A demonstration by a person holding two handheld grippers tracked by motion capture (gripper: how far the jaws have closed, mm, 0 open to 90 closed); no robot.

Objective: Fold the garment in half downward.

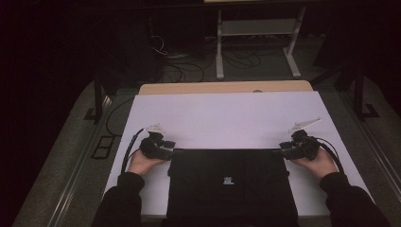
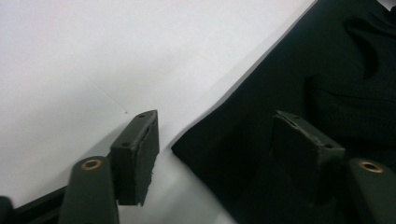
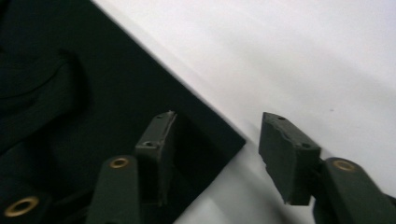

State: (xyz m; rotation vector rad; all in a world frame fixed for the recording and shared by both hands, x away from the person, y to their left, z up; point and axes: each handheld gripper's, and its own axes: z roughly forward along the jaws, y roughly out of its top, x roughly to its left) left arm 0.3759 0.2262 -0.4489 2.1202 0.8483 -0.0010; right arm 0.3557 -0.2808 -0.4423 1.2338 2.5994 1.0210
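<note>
1. Lying flat on the white table surface (image 1: pixel 227 116), a black folded garment (image 1: pixel 231 187) sits at the near edge, between the two grippers, with a small white mark at its middle.
2. The left gripper (image 1: pixel 174 150) is released, jaws spread wide; it is held in the person's left hand (image 1: pixel 142 163) at the garment's far left corner.
3. In the left gripper view, that corner of the garment (image 2: pixel 280 93) lies in the gap between the jaws: one jaw is over bare white surface (image 2: pixel 93 60), the other over the black cloth.
4. The right gripper (image 1: pixel 279 151) is likewise released, held in the right hand (image 1: pixel 319 163) at the far right corner.
5. In the right gripper view, the garment corner (image 3: pixel 116 93) points into the open gap; one jaw stands over the cloth, the other over the white surface (image 3: pixel 280 56).
6. Whether any jaw touches the cloth cannot be told.
</note>
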